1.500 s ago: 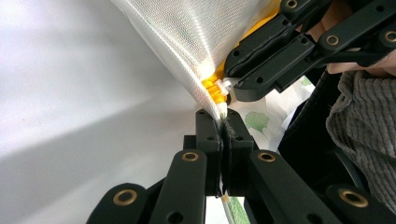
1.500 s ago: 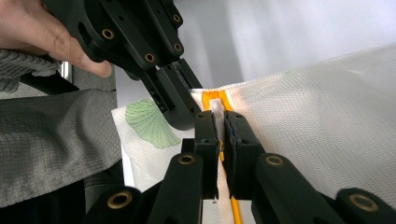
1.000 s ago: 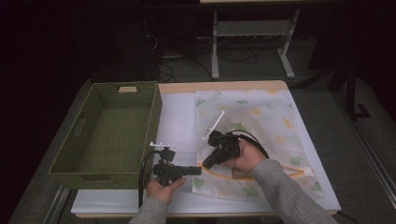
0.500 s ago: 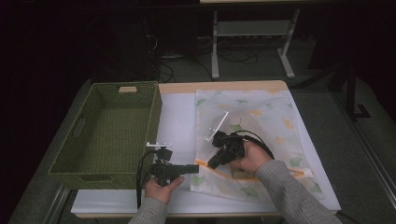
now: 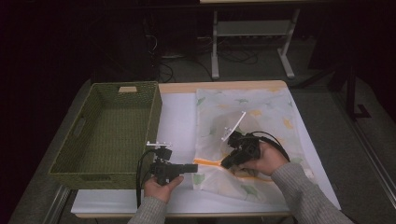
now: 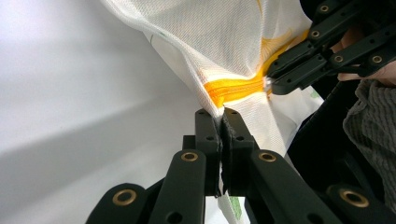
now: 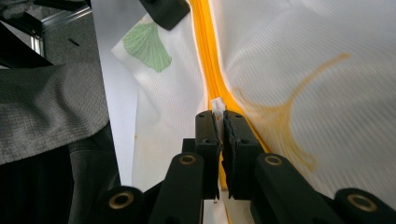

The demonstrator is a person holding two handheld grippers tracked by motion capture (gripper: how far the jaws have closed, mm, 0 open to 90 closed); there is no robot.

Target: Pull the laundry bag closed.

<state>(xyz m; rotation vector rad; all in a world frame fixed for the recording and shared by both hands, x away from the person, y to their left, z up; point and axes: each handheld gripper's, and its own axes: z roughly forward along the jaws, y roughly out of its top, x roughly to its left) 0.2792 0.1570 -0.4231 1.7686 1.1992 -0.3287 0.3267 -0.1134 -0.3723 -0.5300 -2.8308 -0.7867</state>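
White table [image 5: 180, 116]: mesh bag's orange zipper [image 5: 210, 162] runs left-right.

Left claw [image 6: 221, 122] is rising from the bottom edge, jaws pressed together, pinching the edge of a white mesh bag [image 6: 219, 42]. Fabric is pulling up taut from the pinch. An orange zipper [image 6: 233, 87] is running across the bag just above the jaws. Right claw [image 6: 280, 79] is coming in from the upper right, gripping at the zipper's end. A grey ribbed sleeve [image 6: 373, 126] is showing at right. The white table [image 6: 79, 93] is lying behind, blurred.
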